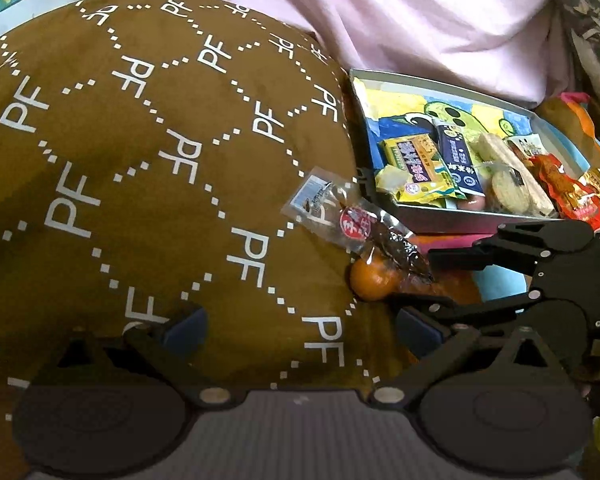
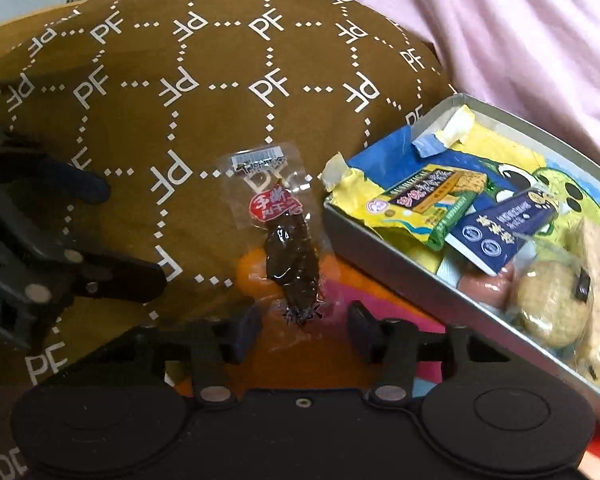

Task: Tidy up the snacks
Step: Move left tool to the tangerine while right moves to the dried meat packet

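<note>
Against the cushion [image 2: 148,92], jerky packet [image 2: 284,236] lengthwise, barcode end uppermost

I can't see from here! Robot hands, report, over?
Left gripper open, empty. Right gripper open around jerky packet, not pinching. Packet lies over orange, beside snack box.

Brown cushion [image 2: 220,80] — white dotted grid with "PF" letters; pink sheet [image 2: 520,32] upper right; clear packet [image 2: 284,236] — red label, dark contents.
</note>
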